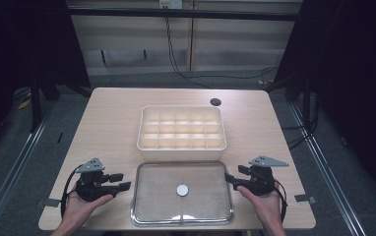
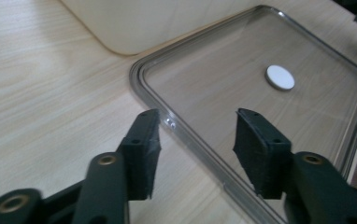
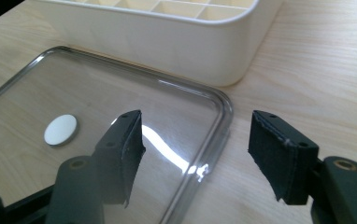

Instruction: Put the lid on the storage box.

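A clear flat lid (image 1: 156, 196) with a white round knob (image 1: 182, 190) lies on the table near the front edge. Behind it stands a white box (image 1: 181, 147) divided into several compartments. My left gripper (image 1: 125, 181) rests at the lid's left edge and is open; in the left gripper view (image 2: 197, 126) the lid's rim (image 2: 176, 128) runs between the two jaws, untouched by the pads. My right gripper (image 1: 234, 174) is at the lid's right edge, also open; in the right gripper view (image 3: 195, 126) the jaws straddle the rim (image 3: 216, 140) near its corner, with the knob (image 3: 61, 129) off to the left.
The box's wall (image 3: 176, 42) stands close behind the lid. A dark round hole (image 1: 215, 102) sits in the tabletop at the back right. Small tape marks (image 1: 51, 202) (image 1: 304, 198) lie near the front corners. Bare wood flanks the box on both sides.
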A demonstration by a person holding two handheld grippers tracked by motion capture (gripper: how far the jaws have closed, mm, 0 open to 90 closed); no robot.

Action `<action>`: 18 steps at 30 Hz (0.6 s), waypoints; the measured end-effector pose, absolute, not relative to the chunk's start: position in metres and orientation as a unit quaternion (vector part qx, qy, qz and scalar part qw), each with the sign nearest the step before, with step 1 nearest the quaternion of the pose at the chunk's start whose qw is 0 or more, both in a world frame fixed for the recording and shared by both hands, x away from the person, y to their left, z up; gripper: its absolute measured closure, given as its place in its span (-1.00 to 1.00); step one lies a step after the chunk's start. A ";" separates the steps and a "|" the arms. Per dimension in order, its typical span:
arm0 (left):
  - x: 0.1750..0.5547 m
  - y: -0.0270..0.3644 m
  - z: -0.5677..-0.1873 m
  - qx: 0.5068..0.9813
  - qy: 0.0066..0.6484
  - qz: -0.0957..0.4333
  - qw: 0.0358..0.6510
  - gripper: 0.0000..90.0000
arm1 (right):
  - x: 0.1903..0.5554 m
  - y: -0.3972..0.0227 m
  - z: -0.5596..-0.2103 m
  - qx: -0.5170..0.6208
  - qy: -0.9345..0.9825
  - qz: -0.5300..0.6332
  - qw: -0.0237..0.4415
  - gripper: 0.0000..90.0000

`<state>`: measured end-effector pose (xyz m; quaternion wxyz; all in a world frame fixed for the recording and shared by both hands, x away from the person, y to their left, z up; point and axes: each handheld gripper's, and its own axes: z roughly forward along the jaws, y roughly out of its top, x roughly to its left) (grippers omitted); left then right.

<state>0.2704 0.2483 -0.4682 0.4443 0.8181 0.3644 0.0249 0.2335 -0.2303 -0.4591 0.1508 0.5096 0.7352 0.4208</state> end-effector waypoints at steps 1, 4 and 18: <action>0.274 0.247 -0.466 0.818 0.365 0.020 0.445 0.16 | 0.236 -0.229 -0.458 0.507 0.738 0.422 0.145 -0.18; 0.281 0.243 -0.461 0.822 0.362 0.025 0.438 0.19 | 0.245 -0.225 -0.456 0.508 0.741 0.416 0.138 -0.16; 0.288 0.232 -0.482 0.832 0.375 0.010 0.408 0.21 | 0.260 -0.224 -0.481 0.536 0.735 0.395 0.130 0.08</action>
